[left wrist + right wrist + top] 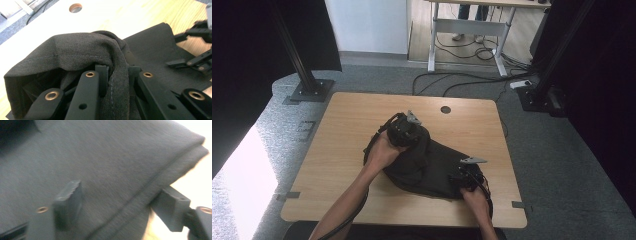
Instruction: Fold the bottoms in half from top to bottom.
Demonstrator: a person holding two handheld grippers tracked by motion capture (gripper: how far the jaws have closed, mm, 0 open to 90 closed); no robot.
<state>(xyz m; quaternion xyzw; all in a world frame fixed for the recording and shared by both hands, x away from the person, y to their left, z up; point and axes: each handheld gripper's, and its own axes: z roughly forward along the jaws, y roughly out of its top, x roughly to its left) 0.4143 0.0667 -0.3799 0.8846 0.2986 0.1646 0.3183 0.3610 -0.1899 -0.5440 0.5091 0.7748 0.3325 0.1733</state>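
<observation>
On the table (337, 150), mid-right, lies the dark cloth (432, 170); the left claw (117, 75) clamps its raised far-left seam, while the right claw (120, 207) (jaws apart) straddles the near-right edge.

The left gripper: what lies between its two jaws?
In the left gripper view, a stitched fold of the dark cloth lies pinched between the jaws of the left gripper.
</observation>
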